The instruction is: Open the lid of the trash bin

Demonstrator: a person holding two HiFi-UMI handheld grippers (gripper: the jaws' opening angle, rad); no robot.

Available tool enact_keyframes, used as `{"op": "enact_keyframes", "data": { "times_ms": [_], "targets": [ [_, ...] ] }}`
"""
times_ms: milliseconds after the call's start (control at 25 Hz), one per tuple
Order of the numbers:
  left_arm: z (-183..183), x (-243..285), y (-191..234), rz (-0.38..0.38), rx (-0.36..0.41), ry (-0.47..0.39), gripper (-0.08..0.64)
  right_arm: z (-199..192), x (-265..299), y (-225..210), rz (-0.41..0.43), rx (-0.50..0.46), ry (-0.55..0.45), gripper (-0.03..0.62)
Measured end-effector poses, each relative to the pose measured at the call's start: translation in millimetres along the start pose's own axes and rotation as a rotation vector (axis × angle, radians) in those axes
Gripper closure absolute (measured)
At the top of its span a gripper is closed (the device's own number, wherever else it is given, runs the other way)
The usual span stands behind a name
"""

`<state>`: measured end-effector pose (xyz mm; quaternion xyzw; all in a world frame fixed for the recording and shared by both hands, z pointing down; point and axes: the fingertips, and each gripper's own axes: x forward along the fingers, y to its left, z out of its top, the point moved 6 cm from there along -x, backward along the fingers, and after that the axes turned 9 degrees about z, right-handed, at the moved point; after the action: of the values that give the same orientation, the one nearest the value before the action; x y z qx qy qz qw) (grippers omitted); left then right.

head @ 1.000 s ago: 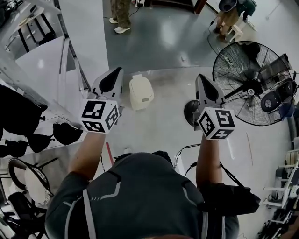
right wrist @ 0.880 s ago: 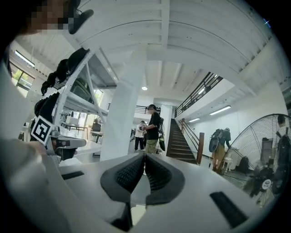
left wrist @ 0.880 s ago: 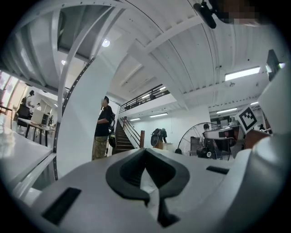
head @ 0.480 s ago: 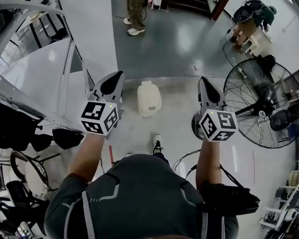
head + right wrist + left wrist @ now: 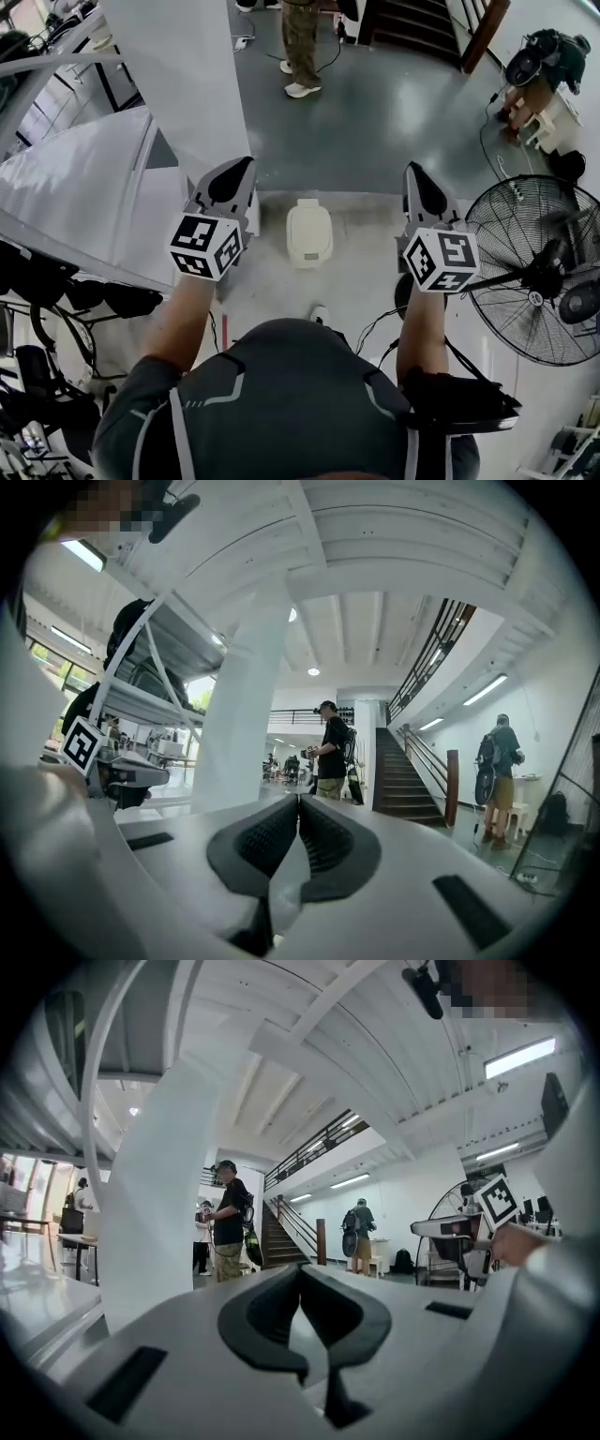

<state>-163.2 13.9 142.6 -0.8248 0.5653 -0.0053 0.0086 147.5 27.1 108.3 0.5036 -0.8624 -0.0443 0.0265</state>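
Observation:
A small cream trash bin stands on the pale floor ahead of me, its lid down. It lies between and below my two grippers in the head view and touches neither. My left gripper is held level at the bin's left, jaws shut and empty. My right gripper is level at the bin's right, also shut on nothing. In the left gripper view the left gripper has its dark pads pressed together, and the right gripper shows the same in the right gripper view. Both of those views look over the bin.
A white pillar rises close on the left. A large floor fan stands at the right, with cables on the floor by my shoe. A person stands ahead, near the stairs. Black chairs crowd the left.
I have walked forward with both grippers held out. The bin has slid right and down in the head view, and the fan toward the lower right. Both jaws stayed shut.

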Motion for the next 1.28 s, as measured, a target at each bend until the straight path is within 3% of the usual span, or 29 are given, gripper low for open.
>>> {"op": "enact_keyframes", "data": {
  "times_ms": [320,600,840,1080,1280],
  "targets": [
    [-9,57,-20,0.061,-0.011,0.051,0.549,-14,33,-62,0.074,0.012,0.0,0.565],
    [-10,82,-31,0.085,0.007,0.076,0.549,-16,65,-88,0.149,0.02,-0.026,0.565],
    [-26,101,-5,0.111,-0.006,0.099,0.548,-27,98,-92,0.139,0.034,-0.006,0.565],
    [-42,122,40,0.088,-0.005,0.121,0.546,-38,138,-80,0.119,0.041,0.009,0.565],
    [-80,146,65,0.04,-0.022,0.227,0.519,-68,170,-76,0.104,0.064,0.085,0.565]
  ]
}}
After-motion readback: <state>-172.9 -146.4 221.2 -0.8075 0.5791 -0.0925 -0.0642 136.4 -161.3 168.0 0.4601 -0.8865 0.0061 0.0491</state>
